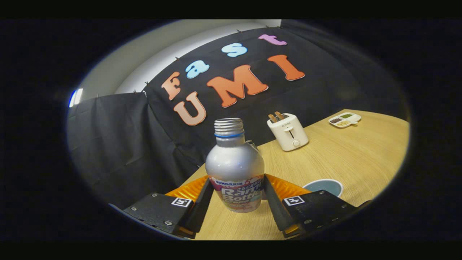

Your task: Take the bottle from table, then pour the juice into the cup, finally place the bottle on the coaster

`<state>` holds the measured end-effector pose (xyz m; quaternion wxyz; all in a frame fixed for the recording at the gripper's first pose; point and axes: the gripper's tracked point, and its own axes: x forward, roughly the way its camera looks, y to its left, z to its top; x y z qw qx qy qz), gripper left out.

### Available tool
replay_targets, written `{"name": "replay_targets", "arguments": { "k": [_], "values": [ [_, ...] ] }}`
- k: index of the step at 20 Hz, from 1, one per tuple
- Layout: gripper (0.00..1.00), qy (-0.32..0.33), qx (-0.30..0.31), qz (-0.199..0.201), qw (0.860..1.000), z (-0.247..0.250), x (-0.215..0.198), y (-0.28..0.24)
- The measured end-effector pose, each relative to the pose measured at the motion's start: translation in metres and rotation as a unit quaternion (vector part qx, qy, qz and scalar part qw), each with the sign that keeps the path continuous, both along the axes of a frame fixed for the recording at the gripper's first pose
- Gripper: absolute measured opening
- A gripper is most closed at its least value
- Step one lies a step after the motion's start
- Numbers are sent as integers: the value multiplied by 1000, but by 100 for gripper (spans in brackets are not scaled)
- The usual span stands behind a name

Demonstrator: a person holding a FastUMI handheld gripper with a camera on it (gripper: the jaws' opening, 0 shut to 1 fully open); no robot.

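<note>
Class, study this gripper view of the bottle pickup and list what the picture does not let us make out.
- Bottle base and sides: covered by the gripper fingers pressing on it, gripper view.
- Cup: near part hidden behind one finger; contents unclear.
- Divided dish beyond the toaster: too small to identify its fillings.
- Whether the bottle holds juice: its body is opaque.
</note>
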<state>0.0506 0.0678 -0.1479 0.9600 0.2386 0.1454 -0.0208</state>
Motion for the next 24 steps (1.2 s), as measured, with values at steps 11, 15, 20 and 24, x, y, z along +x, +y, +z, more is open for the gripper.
{"name": "replay_targets", "arguments": {
  "k": [11,15,20,24],
  "values": [
    [77,30,-94,-7,995,-50,68,-8],
    [77,45,-120,-5,992,-66,81,-8],
    [77,61,-145,-8,988,-80,85,-14],
    [78,64,-152,-6,986,-84,87,-15]
  ]
}}
